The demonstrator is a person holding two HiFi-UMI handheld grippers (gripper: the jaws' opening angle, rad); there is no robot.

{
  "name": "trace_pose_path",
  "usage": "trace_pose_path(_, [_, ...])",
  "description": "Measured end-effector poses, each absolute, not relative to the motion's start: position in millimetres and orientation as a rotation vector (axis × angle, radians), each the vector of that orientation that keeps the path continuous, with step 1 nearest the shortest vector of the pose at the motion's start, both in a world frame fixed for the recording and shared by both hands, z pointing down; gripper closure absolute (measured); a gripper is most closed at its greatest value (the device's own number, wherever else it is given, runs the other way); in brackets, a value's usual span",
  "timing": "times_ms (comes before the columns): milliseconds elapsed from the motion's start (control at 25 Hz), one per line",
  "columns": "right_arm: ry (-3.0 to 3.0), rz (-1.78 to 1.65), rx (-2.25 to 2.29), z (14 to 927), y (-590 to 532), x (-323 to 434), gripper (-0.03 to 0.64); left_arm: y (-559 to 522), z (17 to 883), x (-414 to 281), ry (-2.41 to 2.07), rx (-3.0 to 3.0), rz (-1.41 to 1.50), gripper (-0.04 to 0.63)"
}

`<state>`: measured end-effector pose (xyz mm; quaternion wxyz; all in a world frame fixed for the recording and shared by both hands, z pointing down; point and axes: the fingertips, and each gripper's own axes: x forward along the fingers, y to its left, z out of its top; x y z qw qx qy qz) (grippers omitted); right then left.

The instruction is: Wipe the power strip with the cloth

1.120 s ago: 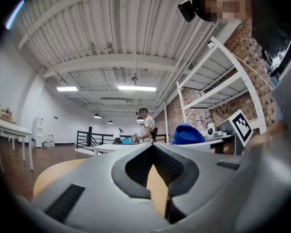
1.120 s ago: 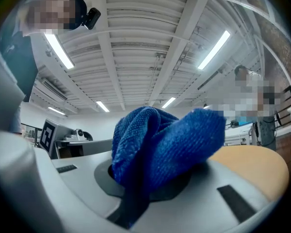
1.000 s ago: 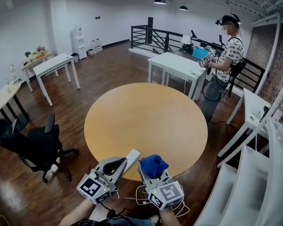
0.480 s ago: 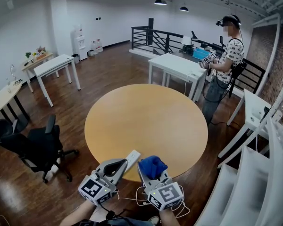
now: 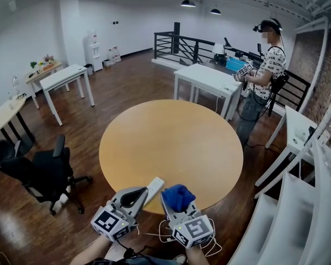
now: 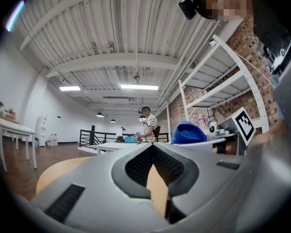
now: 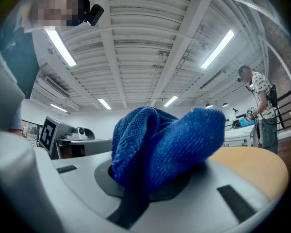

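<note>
Holding grey plastic left tongs (image 5: 144, 192) shut, pads meeting at the tips, nothing clamped. Clamping a bunched blue terry cloth (image 5: 179, 194) in grey plastic right tongs (image 5: 175, 201), wad bulging above the jaws. Pointing both level and forward, side by side, close but apart, marker cubes nearest the body. Showing only forearm stubs at the head view's bottom edge.
</note>
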<state>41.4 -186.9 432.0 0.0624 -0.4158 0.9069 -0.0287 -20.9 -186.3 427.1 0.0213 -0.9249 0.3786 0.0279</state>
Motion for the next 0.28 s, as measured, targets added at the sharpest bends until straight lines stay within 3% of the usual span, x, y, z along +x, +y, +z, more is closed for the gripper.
trace_pose_path(280, [2.750,-0.099,-1.250,436.0,-186.1,38.1,0.568,-187.6,433.4,-24.0,1.187,-2.862,0.086,0.588])
